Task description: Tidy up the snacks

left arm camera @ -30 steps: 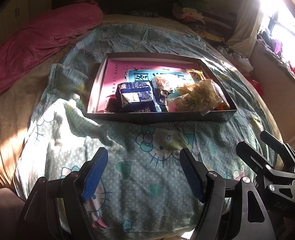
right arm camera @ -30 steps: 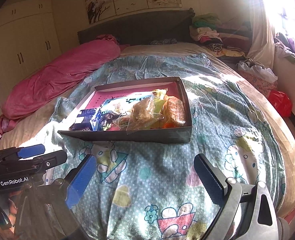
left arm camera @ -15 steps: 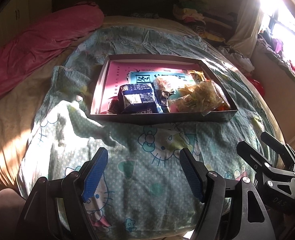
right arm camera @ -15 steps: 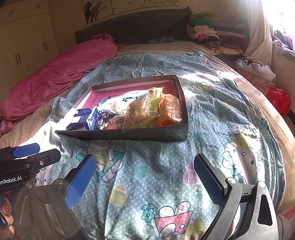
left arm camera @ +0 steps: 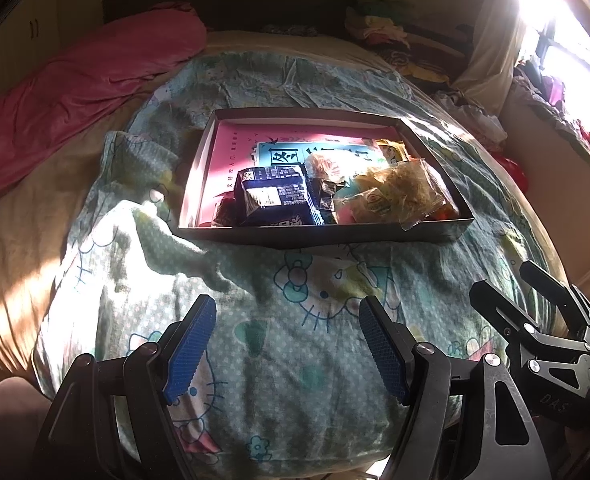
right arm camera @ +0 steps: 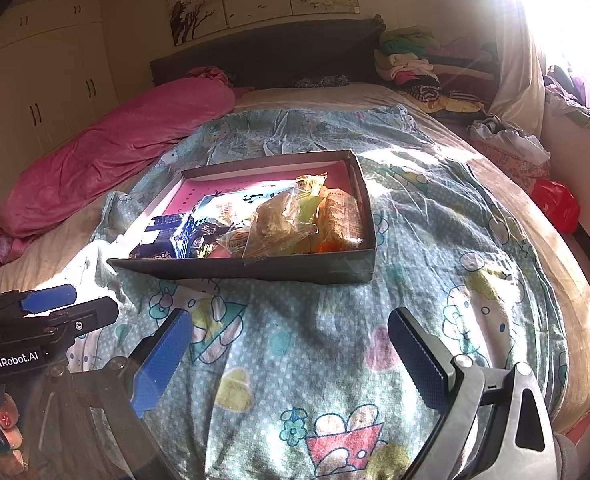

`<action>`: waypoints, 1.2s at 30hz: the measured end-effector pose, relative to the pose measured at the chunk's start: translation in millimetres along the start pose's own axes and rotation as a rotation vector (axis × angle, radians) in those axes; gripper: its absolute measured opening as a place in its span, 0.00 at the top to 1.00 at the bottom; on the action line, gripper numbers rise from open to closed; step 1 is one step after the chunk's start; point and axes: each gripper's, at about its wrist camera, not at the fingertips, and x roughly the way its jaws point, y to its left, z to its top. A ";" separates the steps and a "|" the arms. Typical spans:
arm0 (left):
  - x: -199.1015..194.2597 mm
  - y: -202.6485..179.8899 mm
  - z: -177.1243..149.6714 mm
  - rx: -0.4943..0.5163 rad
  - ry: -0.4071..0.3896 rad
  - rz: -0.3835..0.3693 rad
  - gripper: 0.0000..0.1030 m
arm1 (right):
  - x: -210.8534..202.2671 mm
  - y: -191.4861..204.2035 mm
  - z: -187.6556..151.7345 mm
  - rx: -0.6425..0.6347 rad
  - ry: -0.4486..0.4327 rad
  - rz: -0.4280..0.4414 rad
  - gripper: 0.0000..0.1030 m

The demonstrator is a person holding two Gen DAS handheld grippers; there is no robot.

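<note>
A shallow dark box [left arm camera: 319, 236] [right arm camera: 255, 270] with a pink bottom lies on the bed. Several snack packets fill its near half: a dark blue packet [left arm camera: 273, 196] [right arm camera: 167, 236] at the left, clear bags of pale snacks [left arm camera: 399, 192] [right arm camera: 275, 216] at the right. My left gripper [left arm camera: 287, 344] hovers over the quilt in front of the box, open, with nothing between its blue pads [left arm camera: 187, 344]. My right gripper [right arm camera: 291, 356] stands open too, empty, short of the box. Each gripper shows at the edge of the other's view.
A patterned teal quilt [left arm camera: 295, 320] covers the bed. A pink duvet roll [right arm camera: 107, 160] lies along the left side. Piled clothes [right arm camera: 415, 64] sit by the headboard, a red bag [right arm camera: 555, 204] beside the bed at right. Wardrobe doors [right arm camera: 55, 92] stand far left.
</note>
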 end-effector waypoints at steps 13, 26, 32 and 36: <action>2.7 2.5 -0.7 -0.005 0.015 0.011 0.27 | -1.1 -2.3 0.5 -0.002 -0.010 -0.007 0.04; 2.6 0.2 -0.5 0.003 0.017 0.027 0.27 | -1.0 -2.4 0.5 -0.003 -0.010 -0.010 0.04; 3.9 0.3 -0.4 0.004 0.026 0.024 0.27 | -1.3 -4.0 1.7 -0.004 -0.013 -0.016 0.04; 6.8 2.1 -0.2 0.004 0.030 0.021 0.27 | -1.8 -8.4 3.3 0.004 -0.023 -0.025 0.04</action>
